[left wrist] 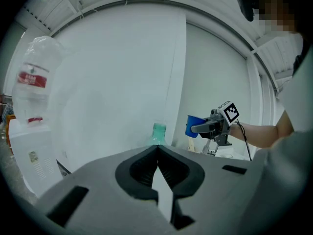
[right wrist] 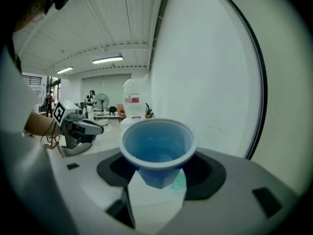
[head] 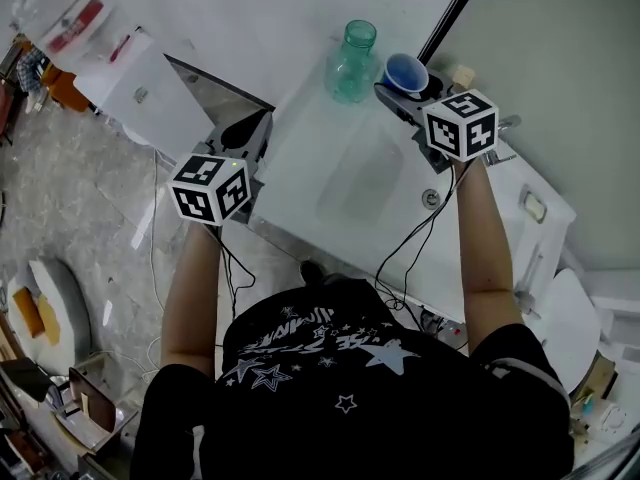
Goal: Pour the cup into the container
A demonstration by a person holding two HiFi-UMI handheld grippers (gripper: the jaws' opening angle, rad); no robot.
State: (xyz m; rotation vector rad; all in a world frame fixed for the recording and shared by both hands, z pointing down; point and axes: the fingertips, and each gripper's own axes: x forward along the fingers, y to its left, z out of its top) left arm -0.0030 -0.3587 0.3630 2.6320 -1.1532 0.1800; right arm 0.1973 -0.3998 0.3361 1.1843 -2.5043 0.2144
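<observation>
The right hand-held gripper (head: pixel 402 92) has its jaws set wide and pressed against the sides of the blue cup (head: pixel 406 72), one jaw on each side below the rim. The cup is upright, with its mouth facing up. It is held in the air over the far part of the white table (head: pixel 340 193). The inside of the cup looks blue, and I cannot tell whether there is any liquid in it.

The left hand-held gripper (head: pixel 246 134) is closed, with its jaw tips meeting and nothing between them. It hangs at the left edge of the table, well apart from the cup.

The green glass bottle (head: pixel 352 62) stands upright on the far side of the table, just left of the cup. Its open neck is near the cup's rim. The left gripper view shows a gap between the two.

There are two hand-held grippers, each bearing one marker cube. There is one blue cup, one green glass bottle and one table. In the left gripper view, one clear water jug (left wrist: pixel 33 77) with a red label stands far off on the left.
</observation>
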